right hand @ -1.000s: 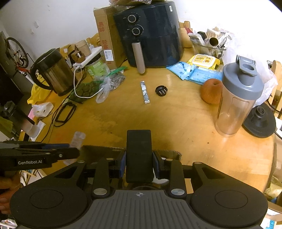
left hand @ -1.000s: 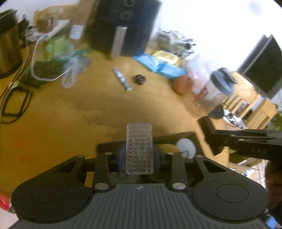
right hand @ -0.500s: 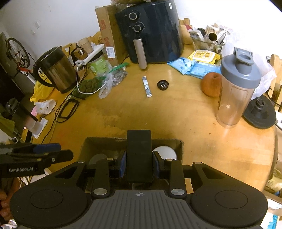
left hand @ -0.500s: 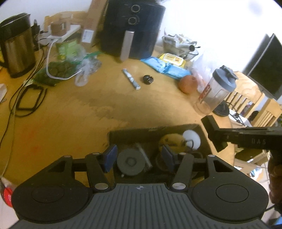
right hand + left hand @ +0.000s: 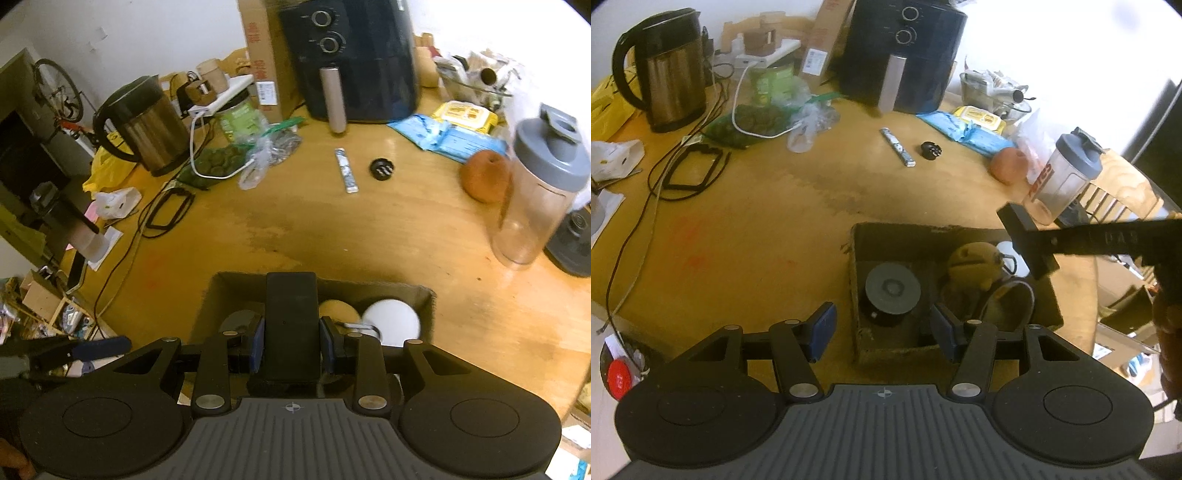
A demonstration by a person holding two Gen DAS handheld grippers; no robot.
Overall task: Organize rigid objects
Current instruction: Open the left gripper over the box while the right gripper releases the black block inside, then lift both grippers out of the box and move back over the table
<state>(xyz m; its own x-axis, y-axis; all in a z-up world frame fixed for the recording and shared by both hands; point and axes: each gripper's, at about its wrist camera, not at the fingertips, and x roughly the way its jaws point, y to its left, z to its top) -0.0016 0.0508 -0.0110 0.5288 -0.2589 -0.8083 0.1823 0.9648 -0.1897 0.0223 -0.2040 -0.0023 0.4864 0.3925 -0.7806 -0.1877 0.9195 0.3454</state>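
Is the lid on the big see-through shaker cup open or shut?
Shut. The grey lid sits on the shaker cup, its flip cap down over the spout.

Red lettering runs down the shaker bottle [image 5: 1060, 181] and red characters mark the cardboard carton [image 5: 258, 55], both too blurred to read, and faint letters on the right gripper's arm [image 5: 1115, 240] stay illegible

We find the box [image 5: 960, 230] at the table's [image 5: 775, 229] near edge, a round lid [image 5: 893, 290] inside at left. Behind it lie a sachet [image 5: 897, 147] and cap [image 5: 930, 151]; the kettle [image 5: 670, 70] stands far left.
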